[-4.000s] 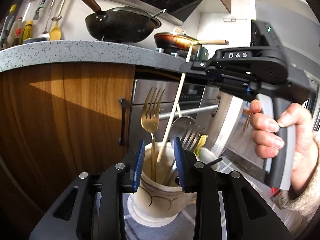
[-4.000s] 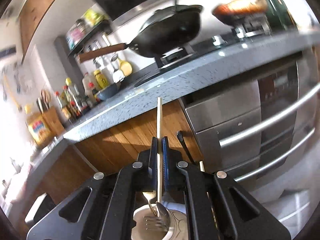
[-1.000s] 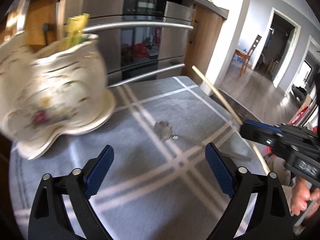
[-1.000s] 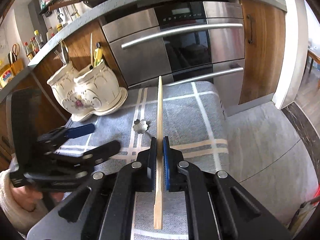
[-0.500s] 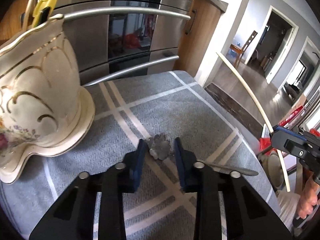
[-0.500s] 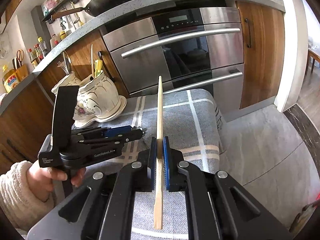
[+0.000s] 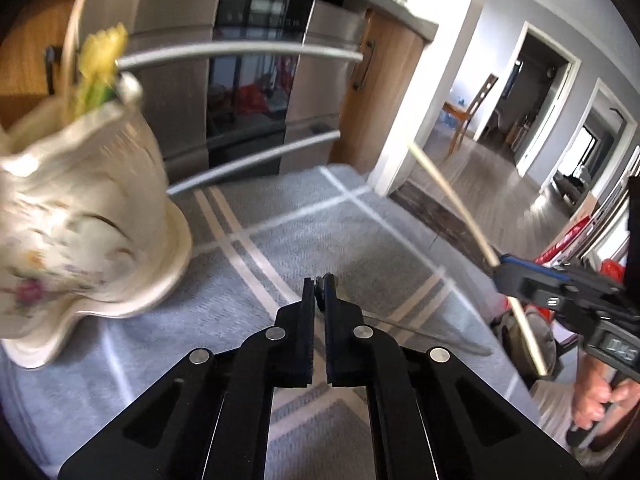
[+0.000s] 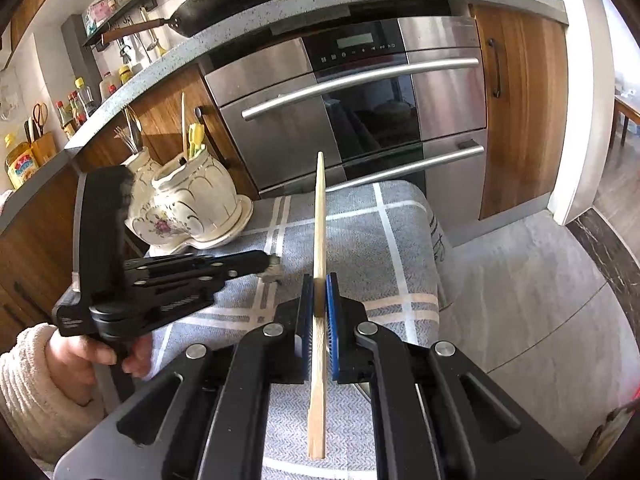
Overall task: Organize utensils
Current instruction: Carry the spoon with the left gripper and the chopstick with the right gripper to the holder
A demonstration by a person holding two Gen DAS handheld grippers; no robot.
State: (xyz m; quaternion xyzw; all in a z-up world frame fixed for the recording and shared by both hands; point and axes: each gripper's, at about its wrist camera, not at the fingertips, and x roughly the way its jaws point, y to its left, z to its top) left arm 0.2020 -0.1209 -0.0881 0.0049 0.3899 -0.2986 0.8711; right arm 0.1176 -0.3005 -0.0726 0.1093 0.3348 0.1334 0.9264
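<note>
From the left wrist camera, the left gripper (image 7: 319, 286) has its jaws pressed nearly together on the small head of a metal spoon (image 7: 424, 334) whose thin handle trails right across the grey checked cloth (image 7: 340, 216), with a cream ceramic utensil holder (image 7: 80, 204) standing to its left. From the right wrist camera, the right gripper (image 8: 319, 296) is clamped on a wooden chopstick (image 8: 319, 216) that stands upright between its blue pads (image 8: 332, 312), tip pointing up toward the oven (image 8: 360, 92), while the other gripper grips the spoon's head just left of the chopstick, the holder behind it.
</note>
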